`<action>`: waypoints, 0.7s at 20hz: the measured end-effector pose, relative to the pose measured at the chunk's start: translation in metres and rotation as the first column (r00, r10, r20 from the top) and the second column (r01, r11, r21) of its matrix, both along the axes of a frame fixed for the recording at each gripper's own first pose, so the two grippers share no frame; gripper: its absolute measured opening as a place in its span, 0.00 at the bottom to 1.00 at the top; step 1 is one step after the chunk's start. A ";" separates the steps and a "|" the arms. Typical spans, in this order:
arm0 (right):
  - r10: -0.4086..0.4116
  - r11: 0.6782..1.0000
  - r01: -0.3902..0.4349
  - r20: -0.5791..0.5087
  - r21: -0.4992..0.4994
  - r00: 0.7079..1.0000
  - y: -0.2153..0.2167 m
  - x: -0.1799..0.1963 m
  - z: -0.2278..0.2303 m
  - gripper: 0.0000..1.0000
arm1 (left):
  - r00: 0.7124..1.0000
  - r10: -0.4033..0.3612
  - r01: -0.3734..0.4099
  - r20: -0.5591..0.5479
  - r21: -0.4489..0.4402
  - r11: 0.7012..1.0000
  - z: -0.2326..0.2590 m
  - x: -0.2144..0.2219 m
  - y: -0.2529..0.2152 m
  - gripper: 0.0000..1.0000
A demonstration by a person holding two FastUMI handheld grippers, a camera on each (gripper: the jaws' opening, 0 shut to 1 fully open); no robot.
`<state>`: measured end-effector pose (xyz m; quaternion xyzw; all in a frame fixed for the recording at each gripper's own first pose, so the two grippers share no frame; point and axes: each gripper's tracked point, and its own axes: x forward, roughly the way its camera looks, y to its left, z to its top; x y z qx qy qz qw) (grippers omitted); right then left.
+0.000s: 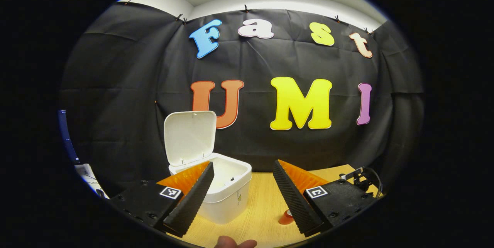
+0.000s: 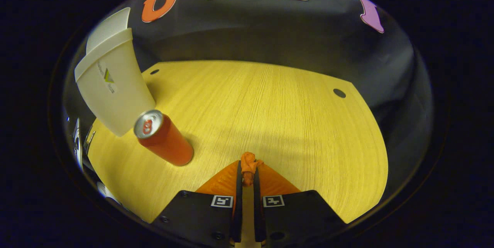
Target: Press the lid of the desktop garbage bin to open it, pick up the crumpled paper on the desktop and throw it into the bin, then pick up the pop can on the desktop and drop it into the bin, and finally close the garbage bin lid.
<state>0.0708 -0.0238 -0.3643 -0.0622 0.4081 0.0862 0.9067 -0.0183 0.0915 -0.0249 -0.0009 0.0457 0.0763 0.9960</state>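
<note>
From the left gripper view I see my left gripper spread wide and empty above the wooden worktop, facing the white garbage bin, whose lid stands raised. The right gripper view gives me what that one hides: my right gripper pinched nearly closed on the orange crumpled paper, and the red pop can upright just beside the bin.
</note>
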 end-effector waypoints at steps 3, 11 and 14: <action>-0.028 0.999 0.023 0.102 0.042 0.994 0.008 0.005 0.060 0.12 | 1.000 -0.006 0.006 0.010 0.012 1.000 0.001 -0.003 0.005 1.00; -0.015 0.993 -0.029 0.369 0.112 0.929 0.054 0.035 0.222 0.13 | 0.999 -0.027 0.027 0.025 0.015 1.000 0.002 -0.016 0.011 1.00; 0.043 0.985 -0.115 0.459 0.130 0.887 0.098 0.045 0.272 0.13 | 0.999 -0.015 0.014 0.033 0.010 1.000 0.005 -0.024 0.018 1.00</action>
